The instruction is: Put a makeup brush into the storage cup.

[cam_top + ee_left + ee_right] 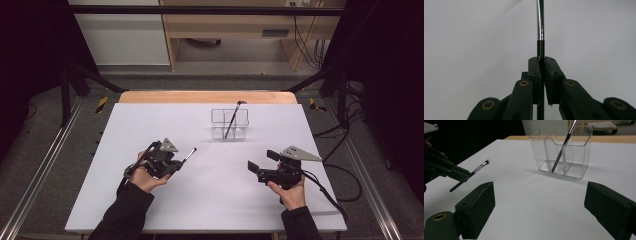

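Observation:
A thin make-up brush (188,154) with a black handle and a silver ferrule sticks out of my left gripper (176,164), which is shut on its handle left of the table's middle. In the left gripper view the brush (539,25) runs straight up from between the closed pads (534,72). A clear plastic organizer (229,124) with several compartments stands toward the table's far side, and a second dark brush (232,120) leans in it. My right gripper (262,160) hovers open at the right with nothing between its fingers. The right gripper view has the organizer (574,160) ahead and the held brush (480,166) at left.
A white board (150,200) covers the wooden table. Dark metal frame posts and cables (345,130) flank the table on both sides. A wooden desk (225,30) stands on the floor beyond the far edge.

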